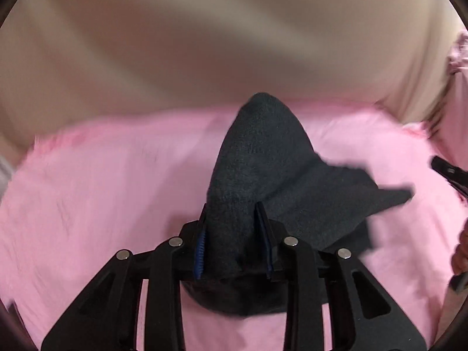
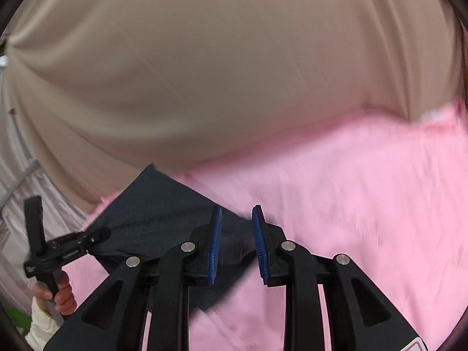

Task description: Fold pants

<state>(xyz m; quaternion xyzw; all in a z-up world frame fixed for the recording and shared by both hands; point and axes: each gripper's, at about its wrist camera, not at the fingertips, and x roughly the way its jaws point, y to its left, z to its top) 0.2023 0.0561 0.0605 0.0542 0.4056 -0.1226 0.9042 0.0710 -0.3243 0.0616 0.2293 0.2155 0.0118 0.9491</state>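
Left gripper point(image 1: 232, 239) clamps dark pants point(image 1: 263, 158) stretching away toward the right; right gripper point(image 2: 236, 244) gapes.

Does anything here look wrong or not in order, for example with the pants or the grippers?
Nothing looks damaged. The dark pants are bunched, not flat: the left gripper pinches a thick wad, and the rest trails crumpled over the pink sheet. The right gripper is open, holding nothing, with cloth under it. Both views are motion-blurred.
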